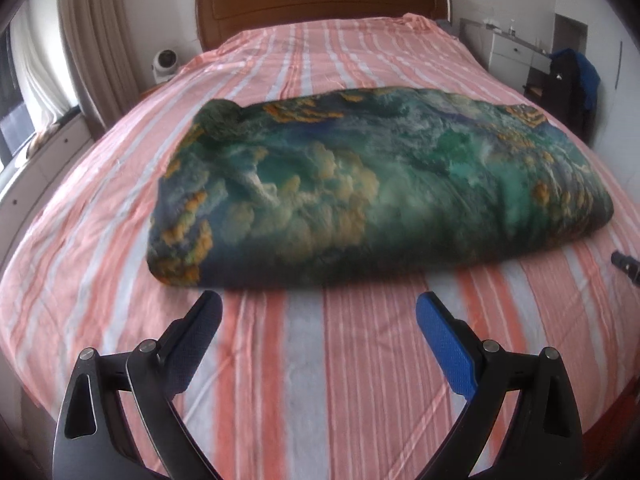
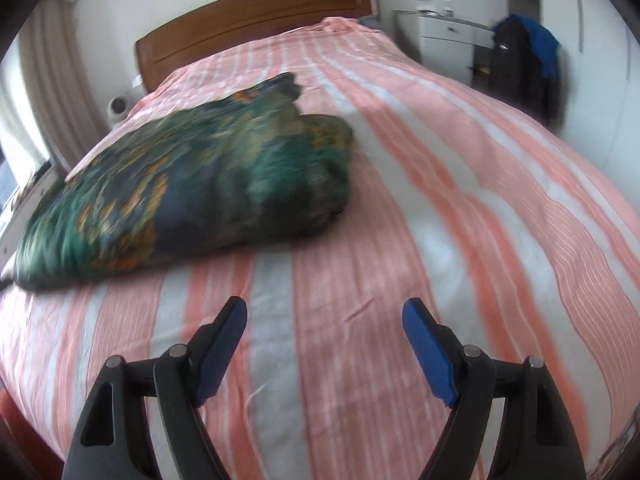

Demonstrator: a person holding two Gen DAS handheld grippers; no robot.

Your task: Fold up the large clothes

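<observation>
A large cloth printed in green, blue and orange (image 1: pixel 372 184) lies folded in a thick oblong bundle across the striped bed (image 1: pixel 360 360). My left gripper (image 1: pixel 318 304) is open and empty, just in front of the bundle's near edge, over the sheet. In the right wrist view the bundle (image 2: pixel 192 192) lies to the left and ahead. My right gripper (image 2: pixel 324 310) is open and empty, over bare sheet to the right of the bundle's end. The tip of the right gripper shows at the left wrist view's right edge (image 1: pixel 626 266).
The bed has a pink and white striped sheet (image 2: pixel 460 200) and a wooden headboard (image 1: pixel 320 4). A small white fan (image 1: pixel 164 65) and curtains (image 1: pixel 92 40) stand on the left. A white cabinet (image 2: pixel 444 48) and a dark jacket (image 2: pixel 524 64) stand on the right.
</observation>
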